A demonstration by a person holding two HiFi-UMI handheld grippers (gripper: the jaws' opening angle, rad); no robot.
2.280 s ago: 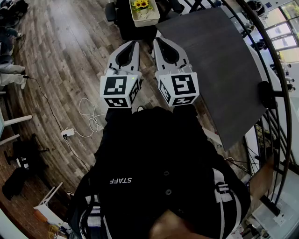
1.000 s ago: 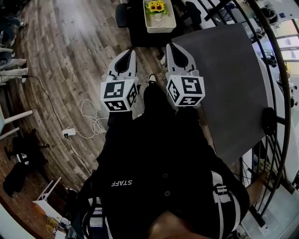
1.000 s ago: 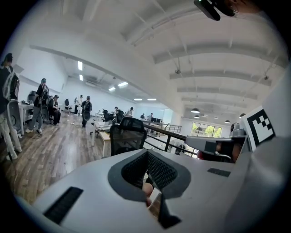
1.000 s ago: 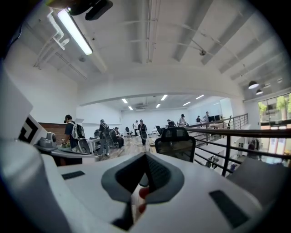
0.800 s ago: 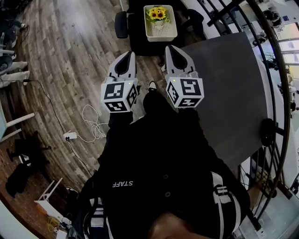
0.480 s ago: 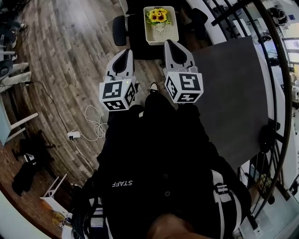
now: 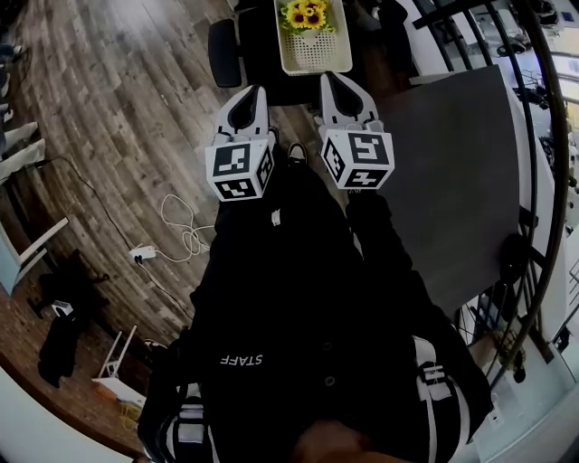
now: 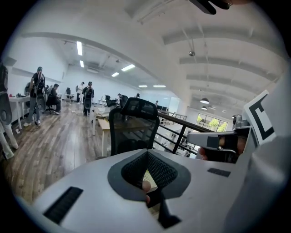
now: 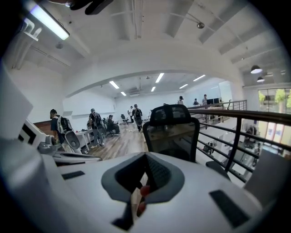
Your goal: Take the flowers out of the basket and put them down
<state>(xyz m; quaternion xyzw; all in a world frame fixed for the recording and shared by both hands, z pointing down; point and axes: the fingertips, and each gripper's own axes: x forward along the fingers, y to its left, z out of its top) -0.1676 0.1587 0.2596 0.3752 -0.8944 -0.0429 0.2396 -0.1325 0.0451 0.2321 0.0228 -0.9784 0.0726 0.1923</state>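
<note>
Approach closing in on the basket; nothing grasped yet.

Against a second ago, the white basket [image 7: 314,47] with the flowers [image 7: 305,14] sits higher, at the head view's top centre, on a black chair [image 7: 223,52]. It is now just beyond both tips. Left gripper [image 7: 254,91] and right gripper [image 7: 331,79] are side by side below it, both clenched and empty. Judged: walk-up nearly done; jaws must part before reaching for the stems. Grey table [image 7: 452,163] at right is the likely set-down spot.
</note>
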